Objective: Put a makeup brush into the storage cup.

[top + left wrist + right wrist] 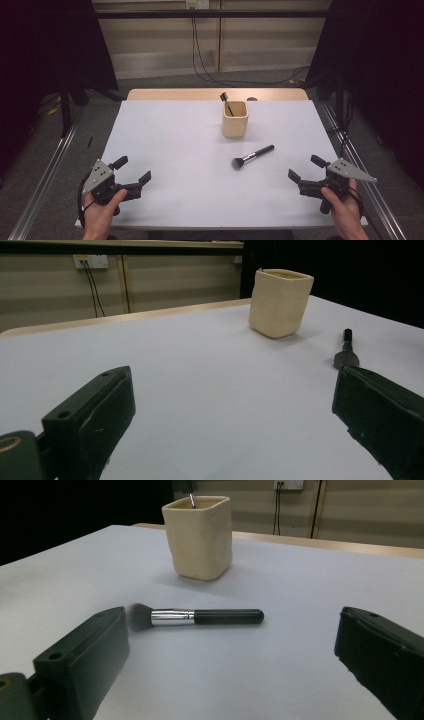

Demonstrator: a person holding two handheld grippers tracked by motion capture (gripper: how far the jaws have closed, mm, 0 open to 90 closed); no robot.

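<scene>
A cream square cup [235,119] [280,302] [199,537] stands upright toward the back middle of the white table [165,150], with a thin black tool [226,102] sticking out of it. A black-handled makeup brush [253,156] [200,616] [346,350] lies flat in front of the cup, bristles toward me. My left gripper [134,170] [230,415] rests open near the front left corner, nothing between its jaws. My right gripper [306,168] [230,650] is open near the front right edge, apart from the brush.
Metal rails [45,175] run along both sides of the table. Cables [200,60] hang down the back wall to the grey floor. A wooden strip [175,94] borders the table's far edge.
</scene>
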